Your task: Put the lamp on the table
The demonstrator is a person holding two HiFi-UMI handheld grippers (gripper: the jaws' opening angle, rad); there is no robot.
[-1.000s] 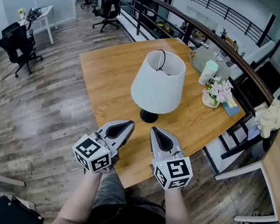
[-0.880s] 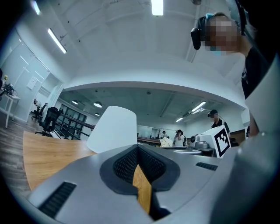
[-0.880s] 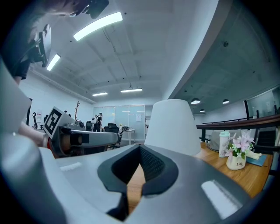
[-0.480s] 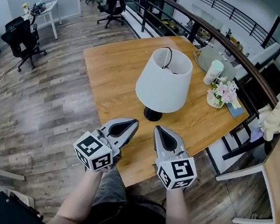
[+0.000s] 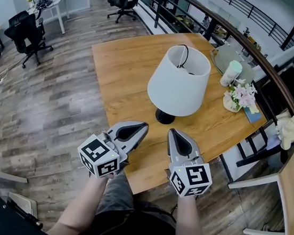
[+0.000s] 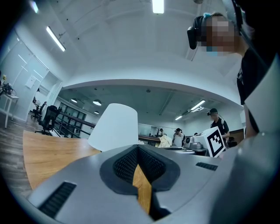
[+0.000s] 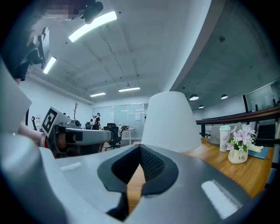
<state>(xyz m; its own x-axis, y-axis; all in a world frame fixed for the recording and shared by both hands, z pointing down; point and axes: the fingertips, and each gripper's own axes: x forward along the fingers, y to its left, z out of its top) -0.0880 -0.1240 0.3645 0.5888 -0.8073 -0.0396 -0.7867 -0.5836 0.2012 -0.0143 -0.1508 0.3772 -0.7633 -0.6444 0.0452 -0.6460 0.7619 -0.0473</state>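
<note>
The lamp (image 5: pixel 178 83) stands on the table (image 5: pixel 124 81), with the flowers (image 5: pixel 241 94) and the cup (image 5: pixel 231 73) to its right.

We've got a white matt lampshade (image 5: pixel 178 81), cloth-like, on a smooth satin light-wood table (image 5: pixel 117 78). Below it, the left gripper (image 5: pixel 141 125) and right gripper (image 5: pixel 173 131): matt grey plastic, black mesh-textured pads (image 6: pixel 127 165). At left, a grey wood-grain plank floor (image 5: pixel 46 106).

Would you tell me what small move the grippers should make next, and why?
Probably just draw both grippers back: the lamp already stands upright on the table, and the left gripper and right gripper are shut, empty and clear of it.
</note>
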